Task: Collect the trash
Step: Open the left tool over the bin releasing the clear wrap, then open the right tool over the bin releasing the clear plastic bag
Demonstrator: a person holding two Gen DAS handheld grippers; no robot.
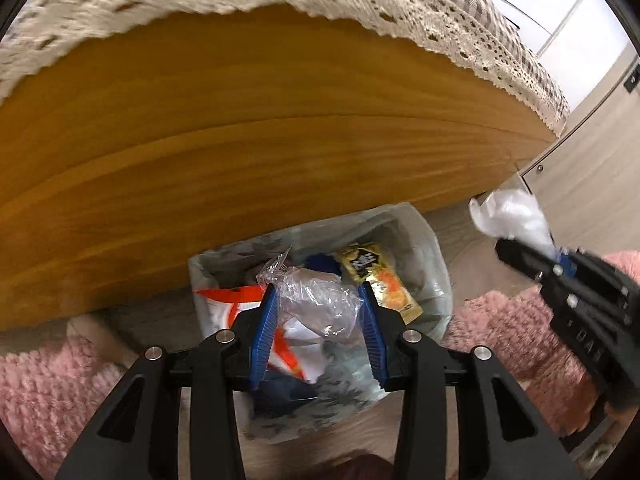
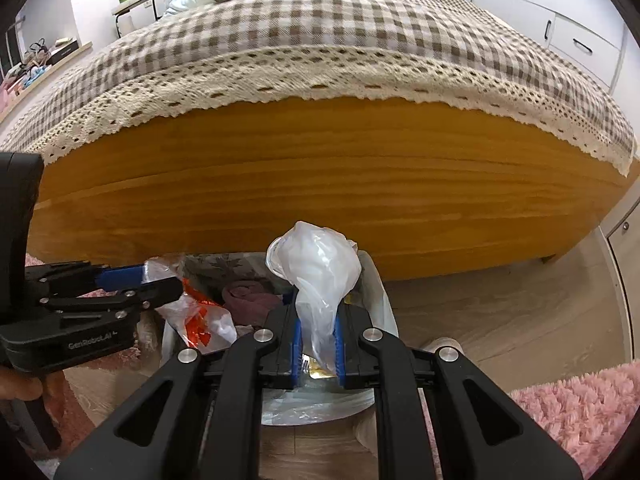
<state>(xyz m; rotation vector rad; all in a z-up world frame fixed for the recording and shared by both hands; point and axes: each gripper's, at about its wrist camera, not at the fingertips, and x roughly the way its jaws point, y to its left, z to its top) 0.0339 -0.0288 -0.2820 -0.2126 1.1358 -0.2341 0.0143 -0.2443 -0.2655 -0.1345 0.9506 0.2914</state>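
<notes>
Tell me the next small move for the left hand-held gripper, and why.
Probably open the left hand-held gripper: it holds crumpled clear plastic directly above the lined trash bin, so the piece should drop among the wrappers there.

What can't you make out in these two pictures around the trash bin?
- Bin bottom: both views, buried under wrappers.
- Lower end of white bag: right wrist view, hidden between the right gripper pads.
- Yellow packet lettering: left wrist view, blurred.
- Left gripper handle: right wrist view, cut by the edge.

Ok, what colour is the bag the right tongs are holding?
White, slightly see-through bag; clearest in the right wrist view.
</notes>
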